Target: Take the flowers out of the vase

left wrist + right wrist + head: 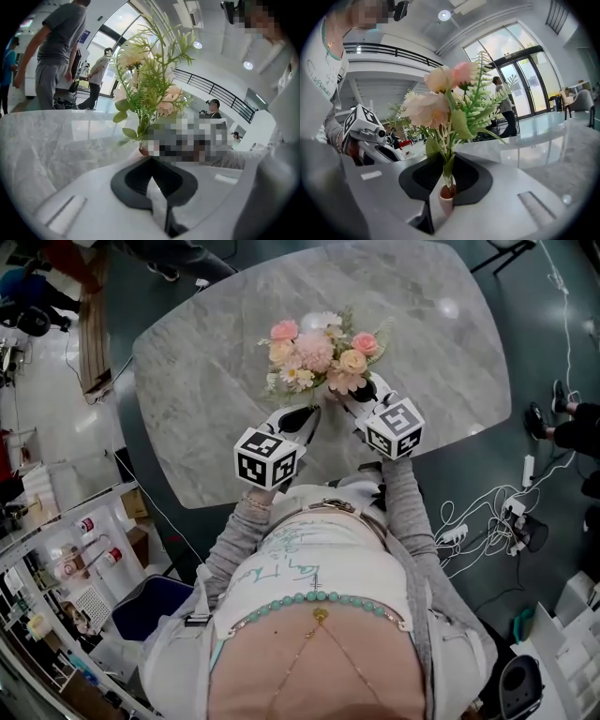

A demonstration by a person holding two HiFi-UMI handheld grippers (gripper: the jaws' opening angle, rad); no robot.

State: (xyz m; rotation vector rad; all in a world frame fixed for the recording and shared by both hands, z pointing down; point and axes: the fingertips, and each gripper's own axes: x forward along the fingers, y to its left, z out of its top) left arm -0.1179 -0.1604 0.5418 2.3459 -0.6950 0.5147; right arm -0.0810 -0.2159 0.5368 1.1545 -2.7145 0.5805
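A bunch of pink, peach and white flowers (319,352) with green sprigs stands near the middle of the marble table (206,371). In the right gripper view the flowers (445,103) rise from a small pink vase (447,194). My right gripper (446,190) is shut on that vase, one jaw pressed against each side. In the head view the right gripper (359,397) reaches under the blooms from the right. My left gripper (312,413) sits just left of the bouquet's base. Its jaws (150,161) are shut and empty, with the vase (142,149) just beyond their tips.
The table's rounded near edge (234,498) lies right in front of my body. White cables and a power strip (487,512) trail over the floor at right, near someone's feet (562,418). Shelves with small items (66,568) stand at left. Several people (56,51) stand beyond the table.
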